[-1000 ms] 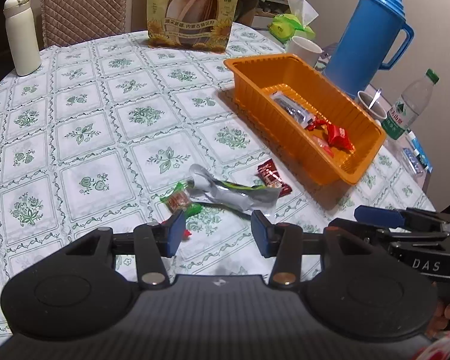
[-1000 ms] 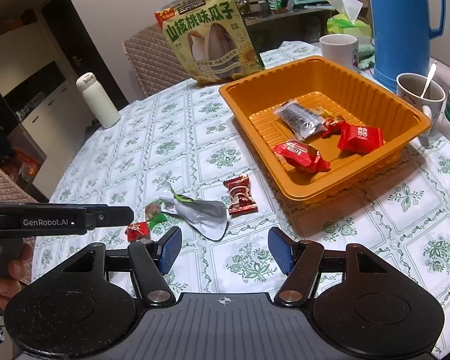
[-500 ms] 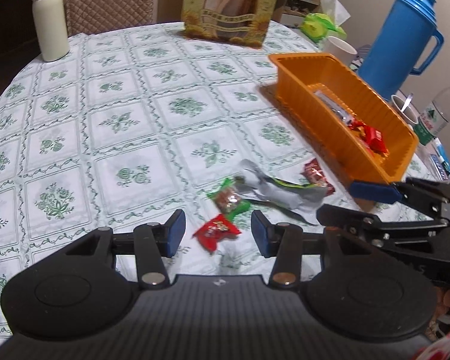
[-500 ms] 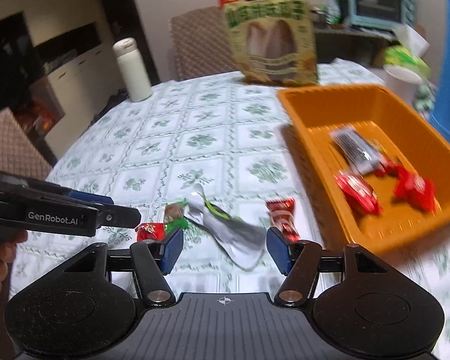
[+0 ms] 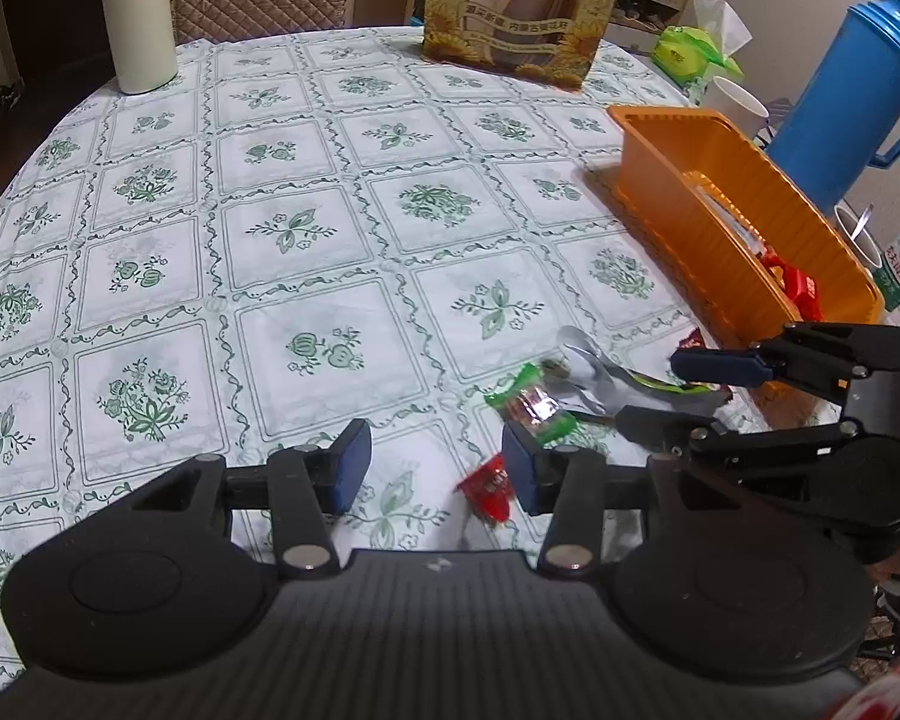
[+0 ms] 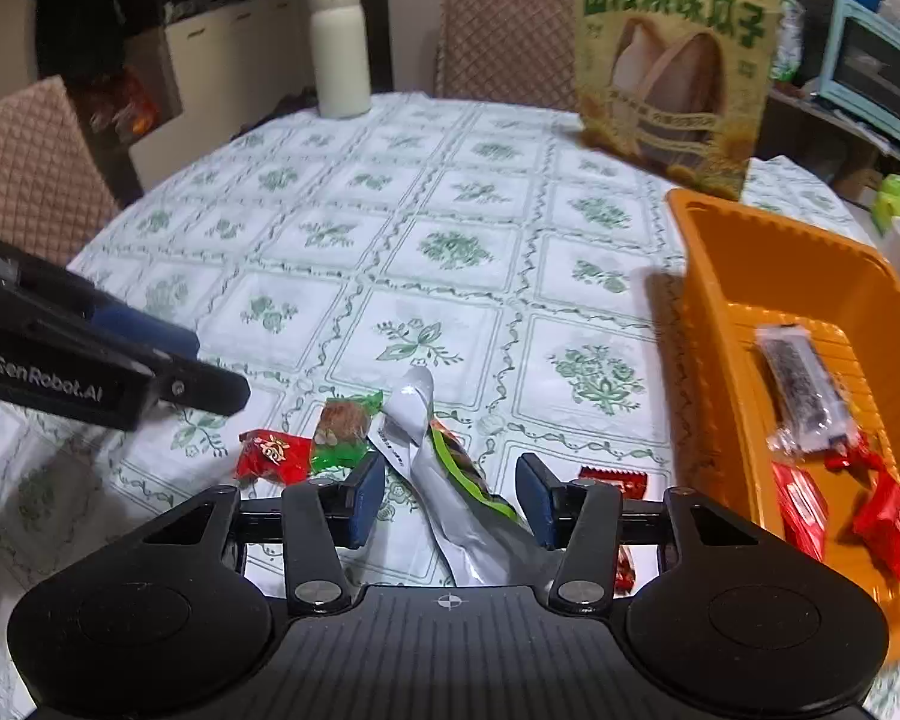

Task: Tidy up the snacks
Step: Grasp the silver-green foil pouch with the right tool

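Several loose snacks lie on the flowered tablecloth: a crumpled silver packet (image 6: pixel 444 480), a green-wrapped candy (image 6: pixel 342 432), a red candy (image 6: pixel 273 456) and a dark red candy (image 6: pixel 615 480). My right gripper (image 6: pixel 450 498) straddles the silver packet with its jaws closing; the pads are not pressing on it. My left gripper (image 5: pixel 437 465) is open and holds nothing, with the red candy (image 5: pixel 489 486) just by its right finger. The orange tray (image 6: pixel 720 252) at the right holds a dark bar in clear wrap (image 6: pixel 804 390) and red candies (image 6: pixel 888 516).
A big sunflower-seed bag (image 6: pixel 672 72) and a white bottle (image 6: pixel 339 48) stand at the table's far side, with quilted chairs behind. A blue thermos (image 5: pixel 852 78), cups and a water bottle crowd the space beyond the tray.
My right gripper rolled, came down over the silver packet and narrowed its jaws. My left gripper shifted lower and nearer the red candy, which now lies by its right finger.
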{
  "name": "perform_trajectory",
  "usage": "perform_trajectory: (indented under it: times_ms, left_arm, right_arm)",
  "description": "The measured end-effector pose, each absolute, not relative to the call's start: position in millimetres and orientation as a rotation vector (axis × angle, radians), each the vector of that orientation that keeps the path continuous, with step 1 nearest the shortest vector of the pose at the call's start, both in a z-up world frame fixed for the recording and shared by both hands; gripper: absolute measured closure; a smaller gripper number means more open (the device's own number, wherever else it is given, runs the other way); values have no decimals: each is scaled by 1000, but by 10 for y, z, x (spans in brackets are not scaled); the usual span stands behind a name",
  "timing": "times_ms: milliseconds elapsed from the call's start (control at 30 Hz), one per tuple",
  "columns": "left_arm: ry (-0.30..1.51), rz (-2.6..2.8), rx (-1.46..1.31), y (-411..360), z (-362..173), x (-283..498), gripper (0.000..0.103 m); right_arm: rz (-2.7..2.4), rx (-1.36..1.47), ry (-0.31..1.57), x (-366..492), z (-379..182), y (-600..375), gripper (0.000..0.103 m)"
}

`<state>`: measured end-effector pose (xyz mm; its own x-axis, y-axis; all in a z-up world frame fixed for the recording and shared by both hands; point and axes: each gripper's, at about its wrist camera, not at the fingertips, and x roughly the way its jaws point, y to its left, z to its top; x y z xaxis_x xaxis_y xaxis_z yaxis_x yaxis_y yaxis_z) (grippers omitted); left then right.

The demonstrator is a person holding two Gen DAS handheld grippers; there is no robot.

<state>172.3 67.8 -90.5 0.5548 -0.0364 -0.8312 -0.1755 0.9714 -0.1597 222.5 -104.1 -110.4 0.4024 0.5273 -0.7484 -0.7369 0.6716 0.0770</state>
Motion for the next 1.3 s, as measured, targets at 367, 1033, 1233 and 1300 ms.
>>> perform_trajectory:
  times_ms: [367,1033,1233,1300]
  left_arm:
    - [995,100,-244,743,-972,1781,59]
    - [984,80,-218,644,-923,1764,59]
    - [970,42,-201,500,-875,1758,59]
    - [965,21,-192,423,-864,1772,59]
  right_arm:
    - [874,-398,888,2339,-1238,-899,70]
    - [847,-274,912,2204,-1129,-1077,79]
    - [803,-115,905,2160,-932,-1354,79]
    - [775,-49,905,2128,-863,-1506,79]
